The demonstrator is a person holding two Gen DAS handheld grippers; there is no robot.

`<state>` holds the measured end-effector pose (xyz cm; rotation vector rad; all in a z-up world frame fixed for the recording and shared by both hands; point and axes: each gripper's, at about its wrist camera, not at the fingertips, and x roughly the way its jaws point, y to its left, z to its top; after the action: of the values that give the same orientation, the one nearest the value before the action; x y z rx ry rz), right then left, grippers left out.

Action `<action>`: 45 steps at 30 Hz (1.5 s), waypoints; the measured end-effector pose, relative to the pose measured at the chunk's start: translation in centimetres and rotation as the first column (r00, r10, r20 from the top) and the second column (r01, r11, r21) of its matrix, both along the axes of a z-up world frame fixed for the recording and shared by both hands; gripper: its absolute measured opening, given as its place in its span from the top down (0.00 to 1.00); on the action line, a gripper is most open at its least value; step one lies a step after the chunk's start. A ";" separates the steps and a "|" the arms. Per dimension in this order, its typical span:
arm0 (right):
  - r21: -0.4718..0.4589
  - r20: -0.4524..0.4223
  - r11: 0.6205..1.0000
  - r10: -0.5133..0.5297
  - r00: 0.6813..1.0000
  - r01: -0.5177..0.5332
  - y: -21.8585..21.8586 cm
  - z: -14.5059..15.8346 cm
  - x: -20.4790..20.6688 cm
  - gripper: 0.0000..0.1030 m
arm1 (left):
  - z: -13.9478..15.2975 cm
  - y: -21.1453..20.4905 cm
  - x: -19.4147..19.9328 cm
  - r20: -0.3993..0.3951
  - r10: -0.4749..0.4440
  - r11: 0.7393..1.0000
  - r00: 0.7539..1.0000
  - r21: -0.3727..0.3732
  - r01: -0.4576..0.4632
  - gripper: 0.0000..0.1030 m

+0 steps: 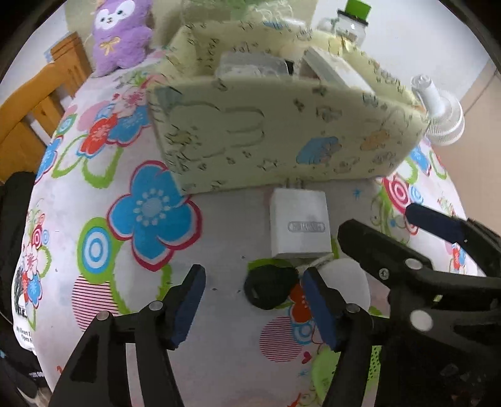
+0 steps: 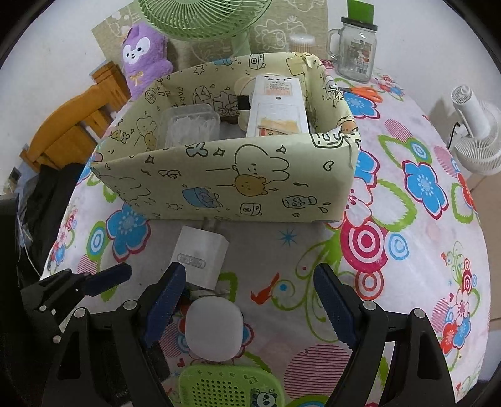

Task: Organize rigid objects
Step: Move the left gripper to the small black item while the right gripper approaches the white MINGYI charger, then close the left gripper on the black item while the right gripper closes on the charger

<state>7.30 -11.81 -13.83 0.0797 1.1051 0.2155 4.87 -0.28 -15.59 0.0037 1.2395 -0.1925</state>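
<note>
A cream cartoon-print storage box (image 1: 281,134) (image 2: 238,181) stands on the flowered tablecloth; it holds a clear plastic container (image 2: 188,125) and a white remote-like device (image 2: 275,106). A white charger plug (image 1: 299,224) (image 2: 200,253) lies just in front of the box. A black rounded object (image 1: 271,286) and a white rounded case (image 1: 347,281) (image 2: 214,328) lie near it. My left gripper (image 1: 253,306) is open, with the black object between its fingertips. My right gripper (image 2: 250,306) is open around the white case.
A green perforated item (image 2: 228,385) lies at the near table edge. A purple plush toy (image 2: 144,59), a green fan (image 2: 200,18), a glass jar (image 2: 355,50), orange scissors (image 2: 364,92) and a small white fan (image 2: 479,137) surround the box. A wooden chair (image 1: 34,103) stands left.
</note>
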 end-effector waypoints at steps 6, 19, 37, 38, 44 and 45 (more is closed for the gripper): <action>0.004 -0.015 1.000 -0.017 1.000 0.017 -0.4 -0.4 0.0 0.16 | -0.7 -1.2 -0.4 0.010 -0.069 0.995 0.998 0.078 0.068 0.37; -0.005 -0.053 0.999 -0.039 0.998 0.039 0.3 -1.5 0.2 0.16 | -0.4 -3.6 0.0 0.057 -0.194 0.979 0.979 0.081 0.189 0.64; -0.055 -0.053 0.998 -0.047 0.997 0.044 5.2 -2.7 1.7 0.17 | -0.6 1.9 0.3 0.007 -0.136 0.989 0.991 0.055 0.135 0.64; -0.064 -0.054 0.997 -0.048 0.997 0.045 5.4 -2.8 1.7 0.17 | -0.6 2.0 0.5 0.008 -0.129 0.990 0.992 0.053 0.129 0.64; -0.142 -0.056 0.988 -0.065 0.996 0.057 6.1 -3.3 1.9 0.45 | -0.3 3.1 0.6 0.010 -0.112 0.993 0.994 0.033 0.112 0.64; -0.151 -0.055 0.987 -0.064 0.996 0.055 6.1 -3.3 1.9 0.54 | -0.4 3.1 0.6 0.010 -0.111 0.993 0.994 0.033 0.111 0.64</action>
<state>9.22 -5.69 -17.16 -0.0142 1.1738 0.0766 5.43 2.79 -15.96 0.1019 1.2313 -0.2687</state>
